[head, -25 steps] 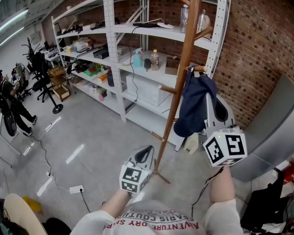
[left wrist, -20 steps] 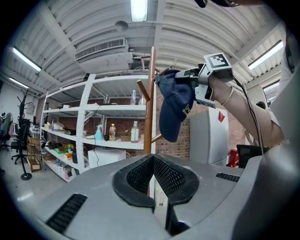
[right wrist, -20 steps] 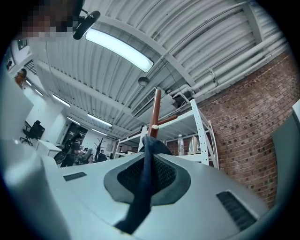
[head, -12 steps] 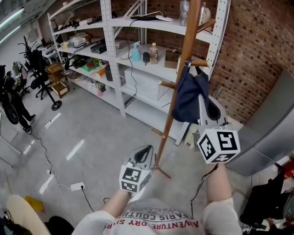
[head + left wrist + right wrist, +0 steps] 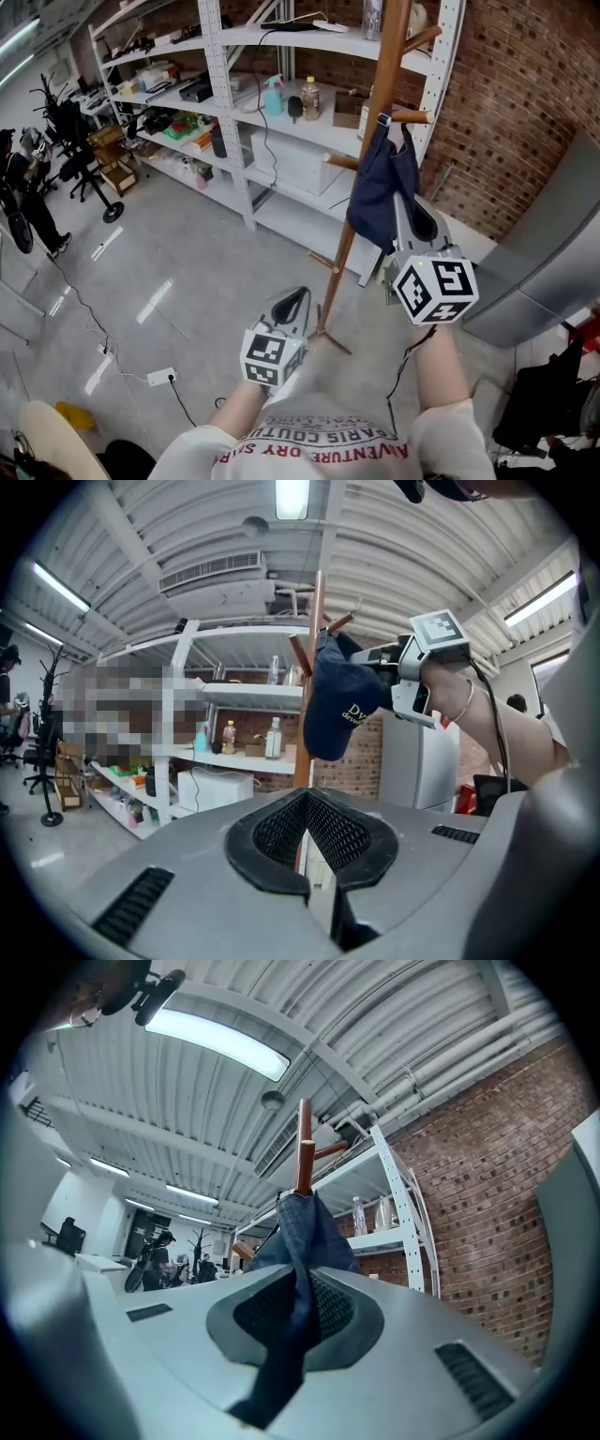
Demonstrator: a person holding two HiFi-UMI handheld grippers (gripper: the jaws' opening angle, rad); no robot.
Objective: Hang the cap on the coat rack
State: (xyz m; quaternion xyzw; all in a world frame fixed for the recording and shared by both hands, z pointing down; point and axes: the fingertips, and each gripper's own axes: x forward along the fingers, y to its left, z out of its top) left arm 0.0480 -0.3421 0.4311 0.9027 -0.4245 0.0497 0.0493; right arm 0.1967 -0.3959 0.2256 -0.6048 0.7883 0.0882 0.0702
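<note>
A dark blue cap (image 5: 379, 192) hangs by its back from a peg (image 5: 413, 117) on the wooden coat rack (image 5: 380, 84). My right gripper (image 5: 404, 208) is shut on the cap's lower edge just right of the pole. In the right gripper view the blue fabric (image 5: 306, 1232) runs from between the jaws of the right gripper (image 5: 302, 1286) up to the peg (image 5: 304, 1152). In the left gripper view the cap (image 5: 337, 710) hangs beside the rack (image 5: 316, 602). My left gripper (image 5: 292, 302) is low near the rack's foot, shut and holding nothing, as its own view (image 5: 307, 794) also shows.
White metal shelving (image 5: 225, 112) with bottles and boxes stands behind the rack against a brick wall (image 5: 511, 103). A grey cabinet (image 5: 544, 272) is at the right. A power strip (image 5: 157, 377) and cables lie on the floor. Office chairs (image 5: 80, 150) stand far left.
My right gripper and the cap have shifted a little left and up, closer to the pole. The left gripper has stayed put.
</note>
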